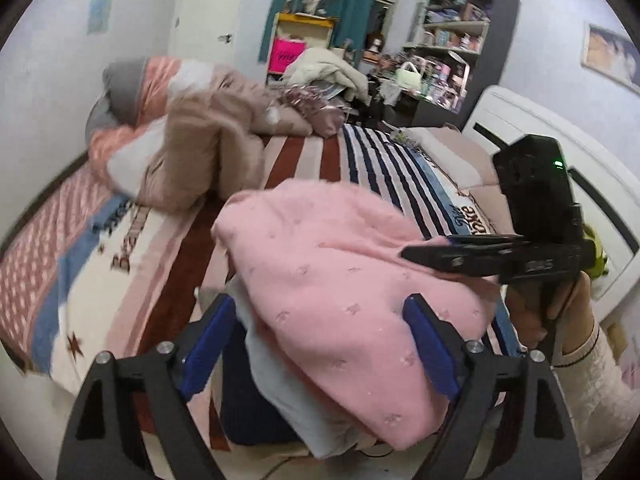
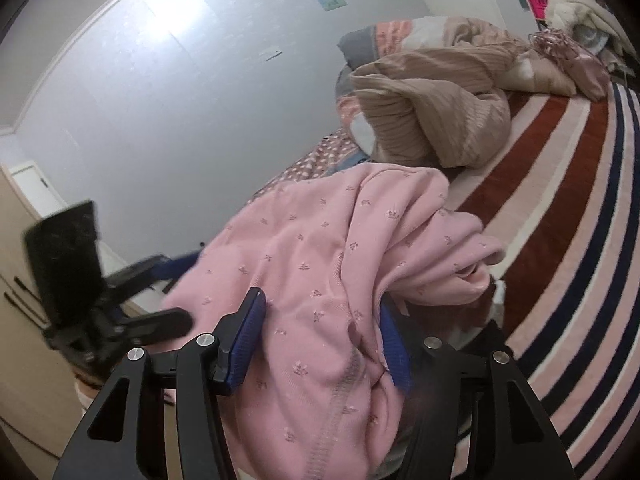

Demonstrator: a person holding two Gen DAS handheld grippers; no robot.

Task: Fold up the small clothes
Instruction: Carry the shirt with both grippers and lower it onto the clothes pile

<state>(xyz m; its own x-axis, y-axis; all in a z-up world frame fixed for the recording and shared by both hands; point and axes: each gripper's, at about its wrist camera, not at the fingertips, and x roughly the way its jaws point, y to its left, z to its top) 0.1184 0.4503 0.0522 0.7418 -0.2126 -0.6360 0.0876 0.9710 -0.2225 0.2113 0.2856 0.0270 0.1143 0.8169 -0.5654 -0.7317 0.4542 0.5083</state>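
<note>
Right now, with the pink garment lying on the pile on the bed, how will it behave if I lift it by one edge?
The pink garment will probably flop and sag: it lies in soft folds and drapes over the pile. It looks like thin knit, so likely light. Its rumpled layers may unfold when lifted. The right tongs stand around a fold; whether they pinch it I cannot tell.

Home bedroom: striped bed (image 1: 304, 160), cluttered shelves (image 1: 452, 32).
</note>
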